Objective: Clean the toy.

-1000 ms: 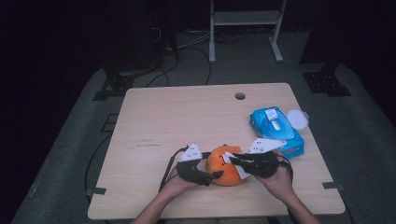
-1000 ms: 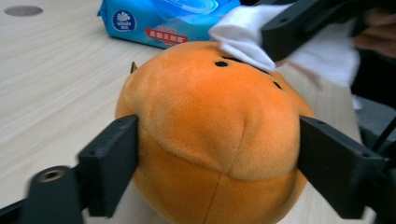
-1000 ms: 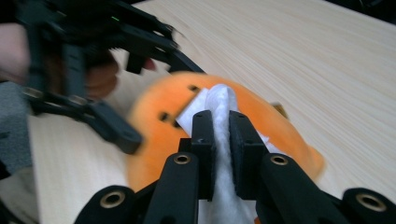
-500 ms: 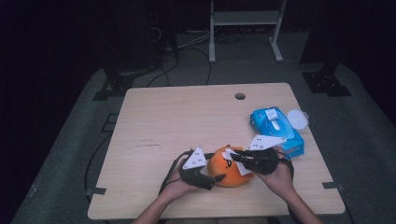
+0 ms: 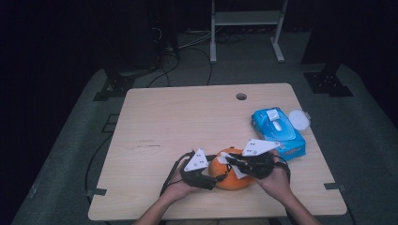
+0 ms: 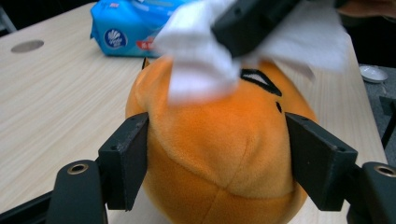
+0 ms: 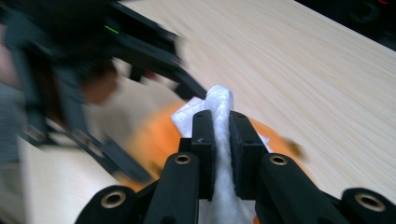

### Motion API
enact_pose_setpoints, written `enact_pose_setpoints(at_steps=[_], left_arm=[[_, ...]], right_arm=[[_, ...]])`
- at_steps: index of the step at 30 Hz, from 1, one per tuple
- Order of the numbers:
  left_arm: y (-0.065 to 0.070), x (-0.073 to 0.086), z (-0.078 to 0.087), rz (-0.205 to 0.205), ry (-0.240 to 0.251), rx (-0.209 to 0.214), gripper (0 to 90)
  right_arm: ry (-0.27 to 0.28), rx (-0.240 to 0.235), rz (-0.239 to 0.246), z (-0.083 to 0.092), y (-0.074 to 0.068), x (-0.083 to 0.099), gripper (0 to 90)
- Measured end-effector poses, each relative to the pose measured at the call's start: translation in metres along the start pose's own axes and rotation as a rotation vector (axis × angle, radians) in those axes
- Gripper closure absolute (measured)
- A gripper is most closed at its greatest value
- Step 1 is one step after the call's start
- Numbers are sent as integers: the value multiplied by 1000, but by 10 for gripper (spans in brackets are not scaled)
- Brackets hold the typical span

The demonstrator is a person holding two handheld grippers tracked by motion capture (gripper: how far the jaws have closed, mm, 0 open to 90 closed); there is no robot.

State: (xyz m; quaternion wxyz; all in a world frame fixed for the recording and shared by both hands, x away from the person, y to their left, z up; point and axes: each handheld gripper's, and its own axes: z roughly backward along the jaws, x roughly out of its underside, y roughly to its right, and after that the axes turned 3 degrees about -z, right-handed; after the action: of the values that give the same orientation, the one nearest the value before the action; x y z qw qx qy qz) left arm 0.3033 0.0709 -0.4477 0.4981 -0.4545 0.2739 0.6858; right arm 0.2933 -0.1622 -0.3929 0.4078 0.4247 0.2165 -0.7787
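An orange plush toy (image 5: 231, 182) with a black stitched face sits near the table's front edge. My left gripper (image 5: 213, 176) comes at it from the left. Its jaws have just been closing, and in the left gripper view both pads (image 6: 126, 163) press into the sides of the plush toy (image 6: 215, 154). My right gripper (image 7: 222, 135) is shut on a folded white wipe (image 7: 219, 100). It holds the wipe (image 6: 201, 70) against the top of the plush toy (image 7: 154, 135).
A blue pack of wet wipes (image 5: 277, 131) lies at the right of the table (image 5: 178, 122), with a round white lid (image 5: 299, 118) beside it. A cable hole (image 5: 241, 96) sits near the far edge. Both hands rest at the front edge.
The left jaws have narrowed onto the plush toy's sides. The right gripper with the wipe has shifted slightly left across the toy's top.
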Motion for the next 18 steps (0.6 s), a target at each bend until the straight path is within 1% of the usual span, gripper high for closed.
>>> enact_pose_setpoints(at_steps=[1,3,4,5,6,7,8,9,10,11,13,16,17,18], left_arm=[[-1,1,0,8,3,4,269],[-4,3,1,27,3,16,265],[-5,1,1,36,-2,20,246],[-4,-2,1,53,0,21,200],[-4,-4,2,56,12,22,164],[-3,-6,3,53,34,20,155],[-3,-6,3,53,34,20,155],[-1,-8,3,53,42,19,155],[1,-8,2,32,27,11,156],[1,-7,2,20,15,8,167],[-2,-3,3,26,10,6,212],[-6,0,4,47,1,4,230],[-7,1,4,48,-3,5,233],[-7,1,4,48,-3,5,238]], right_arm=[[-7,13,-17,2,6,4,811],[-9,13,-62,5,17,12,811],[-10,3,-82,6,19,15,811],[-9,-6,-97,6,18,16,811],[-11,-8,-90,5,16,16,811],[-11,-12,-87,4,13,15,811],[-11,-12,-87,4,13,15,811],[-4,-31,-88,3,10,14,811],[4,-63,-85,1,5,11,811],[-2,-62,-64,-1,1,10,810],[-6,-52,-42,-2,0,9,810],[-10,-33,-51,1,6,11,810],[-9,-21,-58,2,10,13,810],[-9,-21,-58,2,10,13,810]])
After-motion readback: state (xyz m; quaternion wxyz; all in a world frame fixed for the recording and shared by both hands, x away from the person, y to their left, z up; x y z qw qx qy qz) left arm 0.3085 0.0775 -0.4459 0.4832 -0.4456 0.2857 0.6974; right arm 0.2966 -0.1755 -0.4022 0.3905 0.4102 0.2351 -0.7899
